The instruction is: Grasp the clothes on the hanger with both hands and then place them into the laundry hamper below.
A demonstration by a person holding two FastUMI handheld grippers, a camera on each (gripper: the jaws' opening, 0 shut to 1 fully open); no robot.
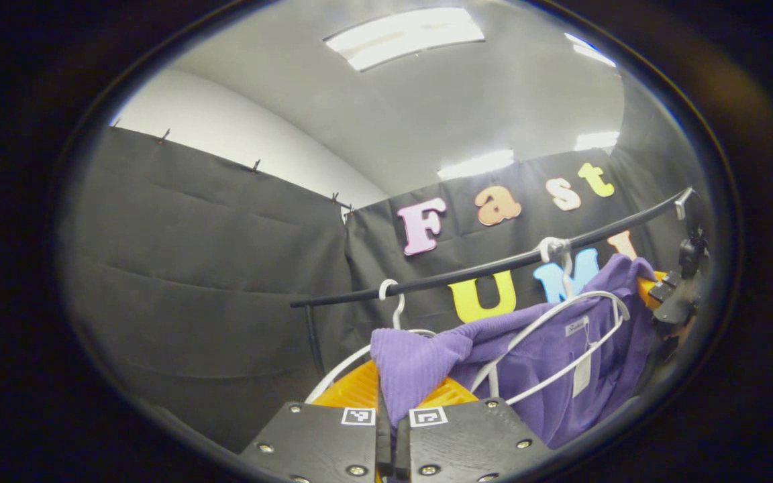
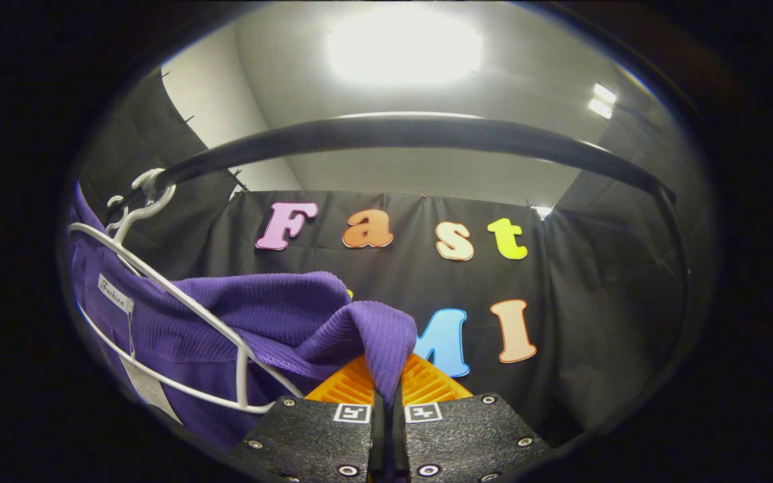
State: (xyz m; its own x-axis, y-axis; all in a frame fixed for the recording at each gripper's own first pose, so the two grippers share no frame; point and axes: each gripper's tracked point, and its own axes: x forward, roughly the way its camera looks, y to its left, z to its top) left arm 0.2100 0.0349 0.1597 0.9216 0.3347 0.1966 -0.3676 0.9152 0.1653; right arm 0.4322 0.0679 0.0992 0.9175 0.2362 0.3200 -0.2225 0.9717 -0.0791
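A: Item one, left gripper view, left to right?
B: Black rail (image 1: pixel 494 267) running across the booth. An empty white hanger (image 1: pixel 393 305) hooked on it at the left. A second white hanger (image 1: pixel 561 329) hooked further right, carrying the purple garment (image 1: pixel 547 362), with a pale tag (image 1: pixel 581 372) dangling inside the collar.

A: Left gripper (image 1: pixel 392 419)?
B: Clenched on a fold of the purple garment; the cloth rises from between its two fingers. At the far right edge, the other gripper (image 1: pixel 678 295) touches the garment's far shoulder.

A: Item two, right gripper view?
B: White hanger (image 2: pixel 158 295) at the left, hook over the black rail (image 2: pixel 413 134), which arcs overhead. Purple garment (image 2: pixel 259 315) draped on the hanger, label (image 2: pixel 115 292) at the neck, tag hanging below. Ceiling light (image 2: pixel 403 43) above.

A: Right gripper (image 2: pixel 386 416)?
B: Closed on a fold of the same garment, cloth pinched between both fingers.

A: Garment's location?
B: On its hanger, up at the rail, held at both ends.
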